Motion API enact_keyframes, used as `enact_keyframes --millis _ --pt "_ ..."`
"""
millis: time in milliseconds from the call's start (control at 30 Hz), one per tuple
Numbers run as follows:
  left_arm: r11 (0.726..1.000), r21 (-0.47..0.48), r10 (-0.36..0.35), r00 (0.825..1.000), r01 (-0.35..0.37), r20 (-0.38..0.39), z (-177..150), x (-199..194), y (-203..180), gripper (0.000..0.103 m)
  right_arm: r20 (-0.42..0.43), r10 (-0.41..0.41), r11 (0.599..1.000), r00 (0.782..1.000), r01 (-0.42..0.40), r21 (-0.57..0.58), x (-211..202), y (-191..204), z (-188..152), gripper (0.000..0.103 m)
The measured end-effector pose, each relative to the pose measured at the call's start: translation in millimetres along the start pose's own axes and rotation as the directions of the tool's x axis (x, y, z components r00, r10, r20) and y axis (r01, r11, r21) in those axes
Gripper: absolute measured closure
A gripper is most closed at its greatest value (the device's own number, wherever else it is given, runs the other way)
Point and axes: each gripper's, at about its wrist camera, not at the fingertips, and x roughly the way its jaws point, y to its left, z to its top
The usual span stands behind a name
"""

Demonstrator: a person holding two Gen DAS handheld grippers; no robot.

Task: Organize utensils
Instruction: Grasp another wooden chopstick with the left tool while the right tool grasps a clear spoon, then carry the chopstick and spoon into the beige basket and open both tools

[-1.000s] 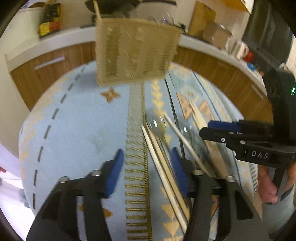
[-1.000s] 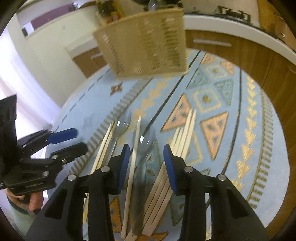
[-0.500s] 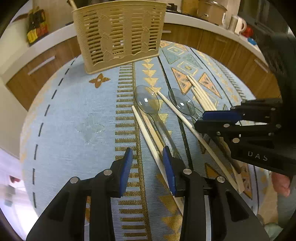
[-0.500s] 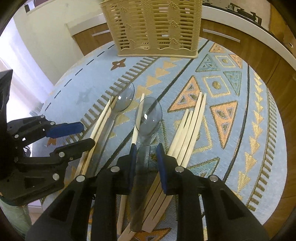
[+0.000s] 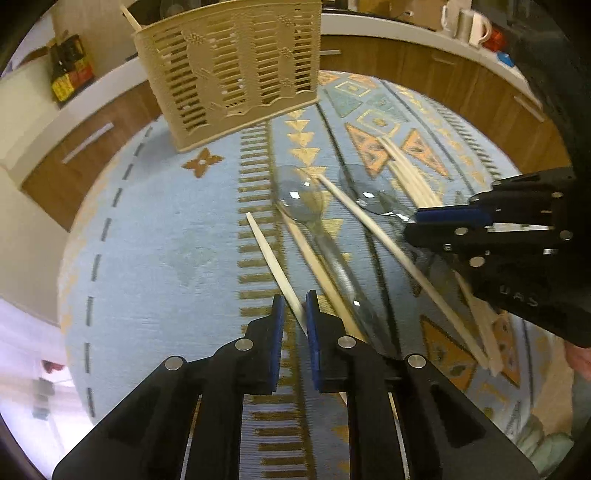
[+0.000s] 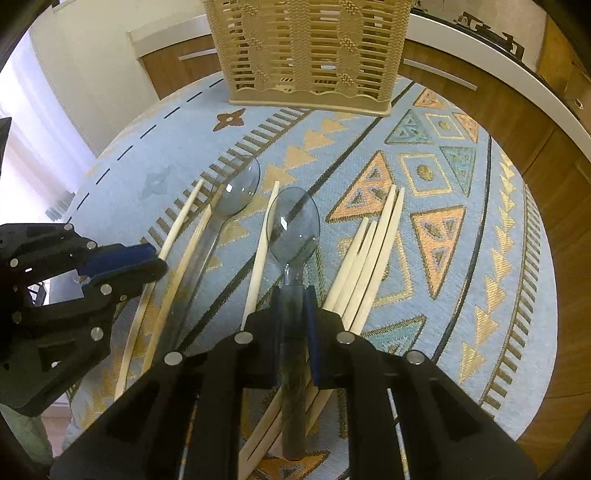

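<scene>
A beige slotted utensil basket (image 5: 229,66) (image 6: 314,55) stands at the table's far side. My left gripper (image 5: 294,310) (image 6: 147,262) has its jaws closing on a pale wooden chopstick (image 5: 275,266), the leftmost one, which runs between its blue pads. My right gripper (image 6: 292,295) (image 5: 417,225) has its jaws closing on the handle of a clear grey plastic spoon (image 6: 293,221), which fills the gap between its pads. A second clear spoon (image 6: 236,192) lies left of it, next to another chopstick. One more chopstick (image 6: 262,243) lies between the spoons.
A bundle of several chopsticks (image 6: 369,258) lies right of the held spoon on the round table's blue patterned cloth (image 6: 480,295). One stick stands in the basket (image 5: 129,14). Behind are wooden cabinets, bottles (image 5: 68,70) and mugs (image 5: 469,26) on a white counter.
Both pairs of jaws have narrowed from wide apart, the left around the leftmost chopstick, the right around the spoon handle. The left gripper shifted over onto that chopstick.
</scene>
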Motion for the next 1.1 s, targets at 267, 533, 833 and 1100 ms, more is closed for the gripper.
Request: enact_keyframes --millis 267,533,833,1100 --pt "1.000 0.007 0.001 0.999 0.000 -0.039 5 5 -1 0.088 -0.079 0.068 0.997 0.995 -0.069 -0.016 5 -7 16 0.093" --pt "0.998 0.037 0.050 0.998 -0.049 -0.030 2 5 -10 0.094 -0.144 0.032 0.996 0.989 -0.043 -0.074 11 4 25 0.092" --pt "1.000 0.014 0.027 0.999 -0.026 -0.026 1 4 -4 0.097 -0.175 0.054 0.994 0.983 -0.070 -0.088 18 6 34 0.092" --pt "0.993 -0.097 -0.066 0.997 0.069 0.039 -2 0 16 0.099 -0.058 0.075 0.990 0.995 -0.081 -0.113 5 8 28 0.093"
